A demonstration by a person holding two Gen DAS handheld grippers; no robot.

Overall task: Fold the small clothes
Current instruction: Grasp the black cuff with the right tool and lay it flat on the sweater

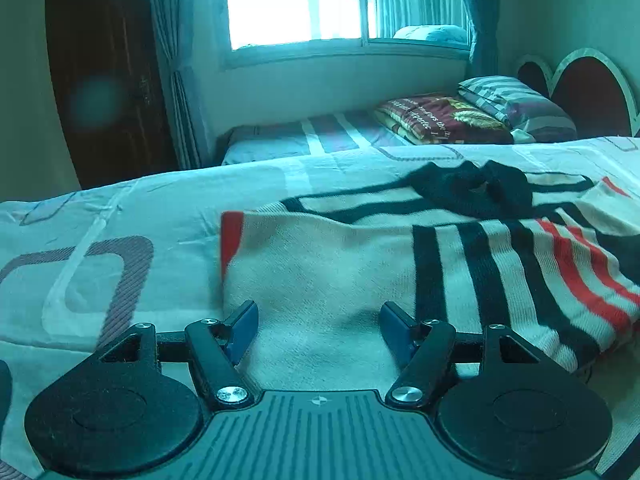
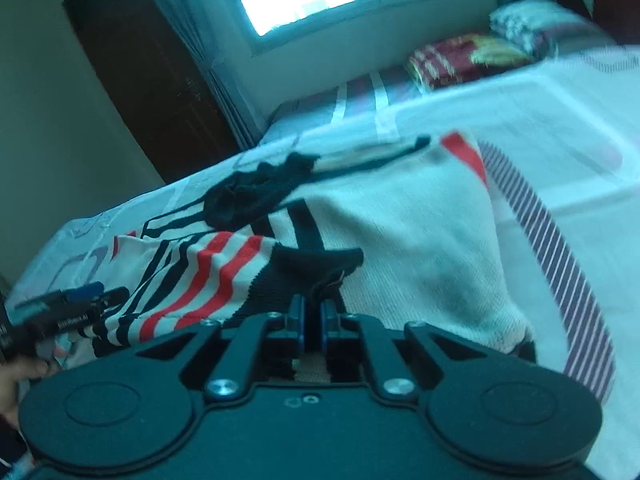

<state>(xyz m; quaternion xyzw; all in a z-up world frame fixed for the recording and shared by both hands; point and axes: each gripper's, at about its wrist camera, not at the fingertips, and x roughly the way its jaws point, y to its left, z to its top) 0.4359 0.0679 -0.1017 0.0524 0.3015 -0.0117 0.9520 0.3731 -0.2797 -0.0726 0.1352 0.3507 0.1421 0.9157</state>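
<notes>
Knitwear fills the left wrist view: a small cream sweater [image 1: 332, 264] lies spread on the bed [image 1: 120, 216], over a pale sheet printed with rounded grey rectangles. Its near panel is plain cream, with a red patch at the far left corner. To the right run dark navy stripes, then thinner red ones, and a dark navy collar part bunches up at the far edge. The left gripper [image 1: 318, 320] hovers low over the near cream edge with its blue-padded fingers [image 1: 244, 326] spread wide and nothing between them. Beyond the bed lie a dark red folded blanket [image 1: 444, 118] and a striped pillow [image 1: 516, 104], under a bright window [image 1: 296, 0] with curtains.

From the right wrist view, tilted and somewhat blurred, the same sweater [image 2: 400, 232] drapes across the bed [image 2: 560, 112]. Cream cloth lies to the right, a red and navy striped sleeve to the left, and a dark navy ribbed cuff sits just ahead of the fingers. The right gripper [image 2: 313, 316] has its blue pads drawn close together, pinching that dark cuff, with cream fabric visible in the narrow gap behind. At the far left edge, the left gripper [image 2: 80, 300] reaches in over the striped part, held by a hand [image 2: 16, 384].
</notes>
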